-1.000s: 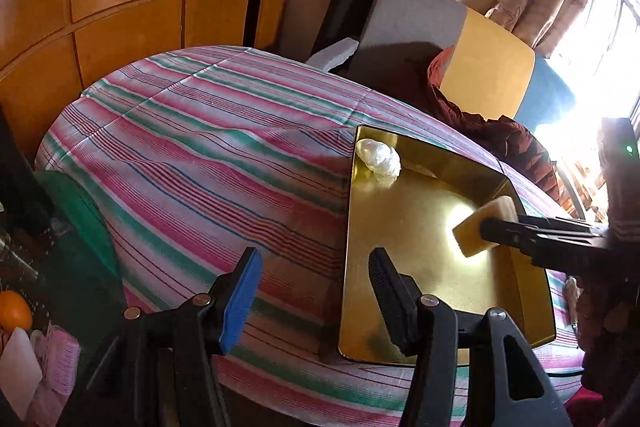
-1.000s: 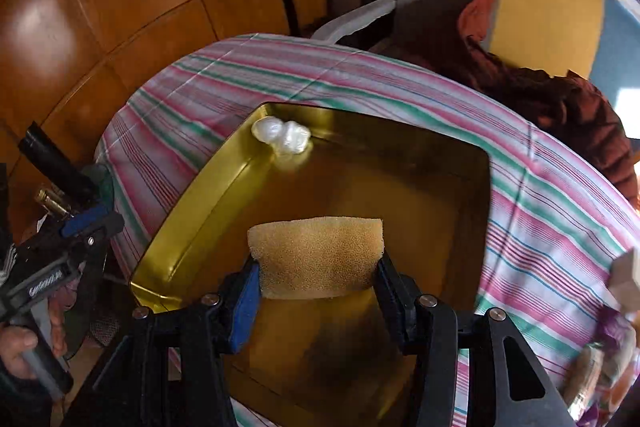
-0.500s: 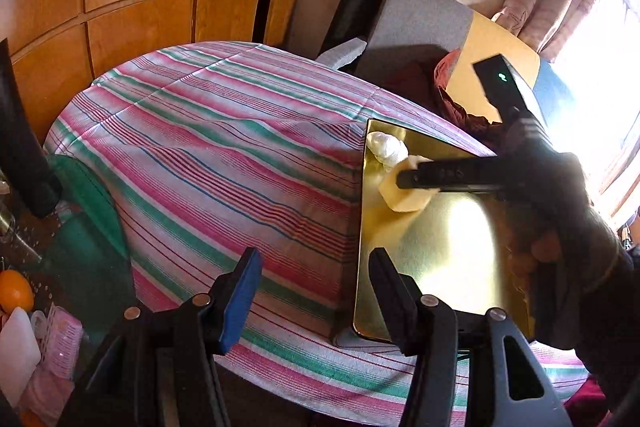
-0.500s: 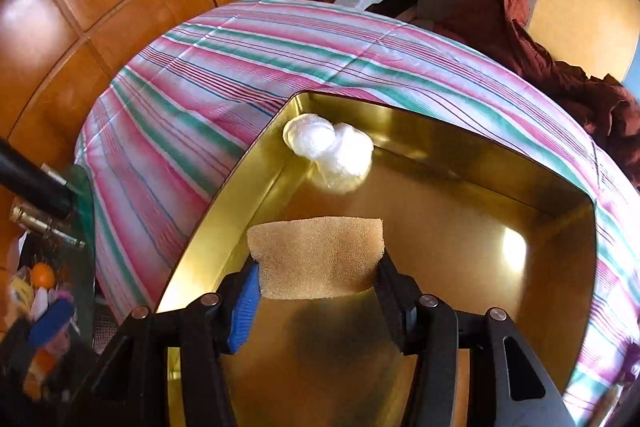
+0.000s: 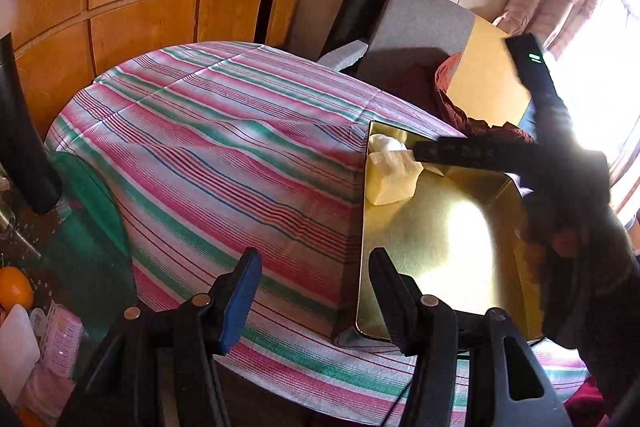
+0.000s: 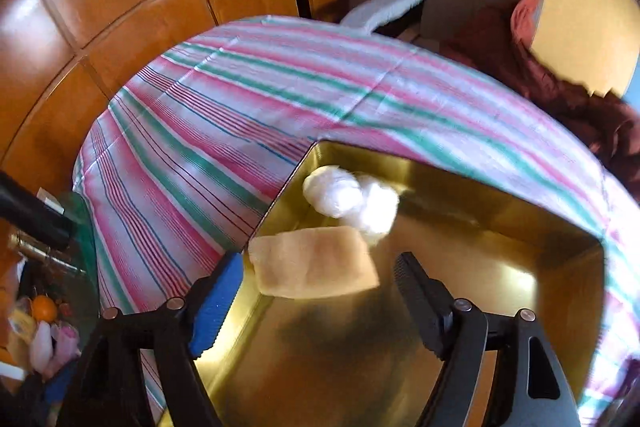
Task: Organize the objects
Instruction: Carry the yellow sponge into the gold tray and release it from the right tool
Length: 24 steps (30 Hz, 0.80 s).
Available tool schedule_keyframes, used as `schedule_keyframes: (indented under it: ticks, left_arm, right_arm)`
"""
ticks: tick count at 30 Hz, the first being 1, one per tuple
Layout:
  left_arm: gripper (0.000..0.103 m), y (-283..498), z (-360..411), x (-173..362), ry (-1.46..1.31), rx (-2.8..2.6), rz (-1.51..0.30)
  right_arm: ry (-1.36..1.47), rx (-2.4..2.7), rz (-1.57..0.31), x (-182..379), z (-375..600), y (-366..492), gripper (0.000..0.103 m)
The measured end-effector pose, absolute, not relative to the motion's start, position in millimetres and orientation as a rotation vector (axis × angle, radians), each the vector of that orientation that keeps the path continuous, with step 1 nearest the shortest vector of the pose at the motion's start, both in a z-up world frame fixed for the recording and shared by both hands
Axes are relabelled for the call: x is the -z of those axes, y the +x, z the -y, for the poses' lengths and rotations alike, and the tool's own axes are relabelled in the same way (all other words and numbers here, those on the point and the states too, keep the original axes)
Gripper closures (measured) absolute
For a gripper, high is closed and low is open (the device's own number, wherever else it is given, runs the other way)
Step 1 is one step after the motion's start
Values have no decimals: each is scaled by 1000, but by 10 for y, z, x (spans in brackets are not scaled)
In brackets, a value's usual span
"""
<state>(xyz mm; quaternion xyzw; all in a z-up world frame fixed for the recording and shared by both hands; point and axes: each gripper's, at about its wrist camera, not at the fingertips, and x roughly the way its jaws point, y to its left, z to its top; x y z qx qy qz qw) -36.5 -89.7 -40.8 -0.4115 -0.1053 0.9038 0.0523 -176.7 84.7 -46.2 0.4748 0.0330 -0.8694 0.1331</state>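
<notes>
A gold metal tray (image 5: pixel 448 251) (image 6: pixel 500 247) sits on the striped tablecloth. A yellow sponge (image 6: pixel 312 265) (image 5: pixel 390 179) lies in the tray's far left corner, next to a white crumpled ball (image 6: pixel 348 197) (image 5: pixel 384 143). My right gripper (image 6: pixel 320 283) is open just behind the sponge, its jaws standing apart from it; it also shows in the left wrist view (image 5: pixel 420 151) reaching over the tray. My left gripper (image 5: pixel 314 291) is open and empty above the table's near edge, beside the tray's left rim.
The round table wears a pink, green and white striped cloth (image 5: pixel 224 155). An armchair with dark red cloth (image 5: pixel 472 115) stands behind it. A low glass side table (image 5: pixel 36 267) with an orange and small items is at the left. Wooden cabinets line the back wall.
My right gripper carried the sponge to the tray's far left corner, then opened and let it go. The left gripper stayed open and drew back slightly.
</notes>
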Motion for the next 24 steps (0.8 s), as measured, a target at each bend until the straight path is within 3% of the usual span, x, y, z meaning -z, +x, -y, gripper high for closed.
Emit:
schedule_keyframes:
  ticks: [5, 13, 24]
  left_arm:
    - [47, -363, 804, 368, -1250, -2735, 315]
    - [47, -348, 340, 234, -1212, -2673, 226]
    - [47, -365, -383, 109, -1171, -2572, 93]
  right_arm:
    - [1224, 2726, -250, 122, -1080, -1287, 24]
    - [1035, 2944, -347, -388, -1493, -683, 23]
    - [953, 3118, -340, -683, -2155, -184, 21]
